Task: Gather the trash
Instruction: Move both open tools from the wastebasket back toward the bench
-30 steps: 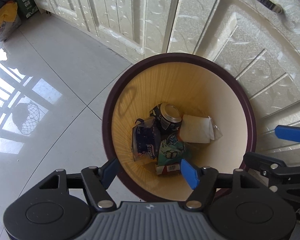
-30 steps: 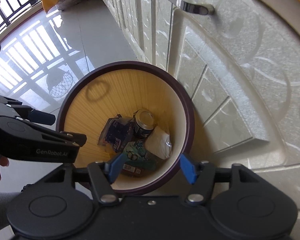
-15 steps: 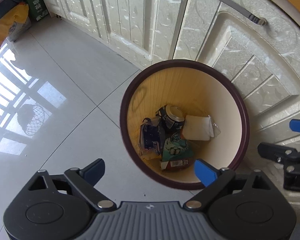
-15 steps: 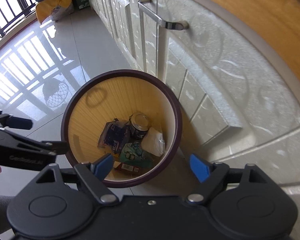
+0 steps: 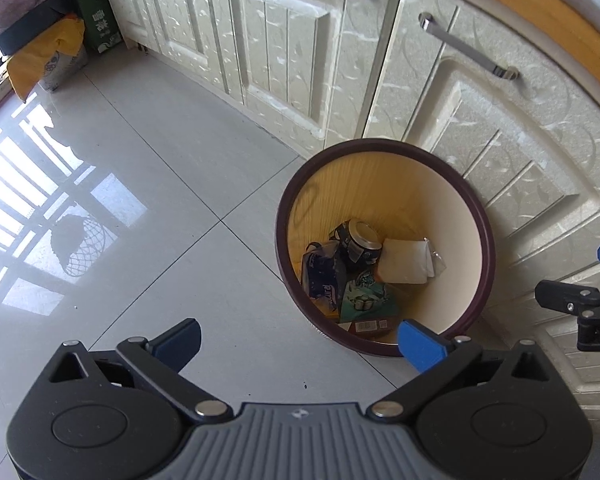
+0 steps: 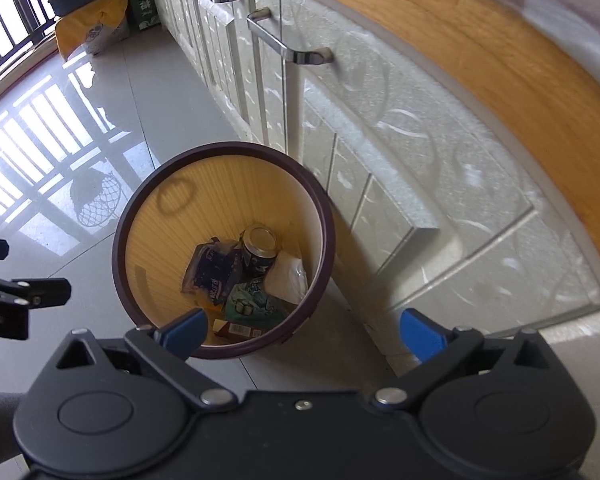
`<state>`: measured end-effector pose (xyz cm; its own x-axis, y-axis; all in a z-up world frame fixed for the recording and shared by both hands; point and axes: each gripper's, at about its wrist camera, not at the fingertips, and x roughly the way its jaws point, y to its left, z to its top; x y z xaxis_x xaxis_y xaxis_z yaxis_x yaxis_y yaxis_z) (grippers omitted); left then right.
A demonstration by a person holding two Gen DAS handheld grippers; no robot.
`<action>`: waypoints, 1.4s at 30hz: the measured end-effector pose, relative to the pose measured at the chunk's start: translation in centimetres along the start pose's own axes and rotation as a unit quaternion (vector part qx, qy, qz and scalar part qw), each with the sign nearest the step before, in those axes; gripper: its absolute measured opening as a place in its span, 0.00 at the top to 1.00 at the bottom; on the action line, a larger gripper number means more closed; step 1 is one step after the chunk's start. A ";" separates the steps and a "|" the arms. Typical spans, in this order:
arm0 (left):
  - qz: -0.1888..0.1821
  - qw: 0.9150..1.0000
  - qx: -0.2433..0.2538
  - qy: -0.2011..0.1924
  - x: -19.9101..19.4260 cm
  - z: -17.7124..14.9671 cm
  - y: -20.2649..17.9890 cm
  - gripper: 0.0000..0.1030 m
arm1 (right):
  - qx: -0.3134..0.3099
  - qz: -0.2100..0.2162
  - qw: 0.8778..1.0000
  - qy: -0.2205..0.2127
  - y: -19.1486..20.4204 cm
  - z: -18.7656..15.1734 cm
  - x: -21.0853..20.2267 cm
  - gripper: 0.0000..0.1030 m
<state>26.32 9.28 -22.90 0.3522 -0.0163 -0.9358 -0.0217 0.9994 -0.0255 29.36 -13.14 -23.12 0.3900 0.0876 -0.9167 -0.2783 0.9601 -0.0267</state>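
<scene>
A round bin with a dark maroon rim (image 5: 485, 240) (image 6: 140, 200) stands on the floor against the cabinets. Inside lie a dark drink can (image 5: 358, 240) (image 6: 258, 250), a blue wrapper (image 5: 322, 276) (image 6: 214, 272), a green packet (image 5: 366, 298) (image 6: 252, 306) and a white pouch (image 5: 404, 260) (image 6: 286, 276). My left gripper (image 5: 300, 342) is open and empty, high above the floor just left of the bin. My right gripper (image 6: 302, 334) is open and empty, above the bin's near edge. Each gripper shows at the side of the other's view.
Cream cabinet doors (image 5: 292, 52) with metal bar handles (image 6: 284, 46) run behind the bin, under a wooden counter edge (image 6: 480, 44). A green box (image 5: 96, 20) and a yellow sack (image 5: 48, 60) stand at the far end. The tiled floor (image 5: 140, 200) is glossy.
Both grippers have risen and pulled back from the bin, which looks smaller and farther. Both jaws have opened wider. The trash in the bin has not moved.
</scene>
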 end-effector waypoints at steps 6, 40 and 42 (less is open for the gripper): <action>-0.004 1.000 -0.012 -0.011 -2.0 -0.1 0.4 0.00 | 0.001 0.005 1.000 -0.014 0.0 -0.2 -2.2 0.00; -0.080 0.940 0.000 -0.330 -20.4 9.0 -4.3 0.00 | 0.016 -0.040 0.939 -0.341 -5.4 5.8 -23.2 0.00; -0.088 0.933 0.004 -0.349 -20.6 10.5 -5.2 0.00 | 0.019 -0.051 0.932 -0.359 -6.2 6.5 -23.4 0.00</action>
<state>29.00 4.73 0.25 0.8734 -0.1595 -0.4602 0.0998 0.9834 -0.1513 27.68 -19.41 1.13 0.9033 0.1362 -0.4067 -0.1806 0.9809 -0.0725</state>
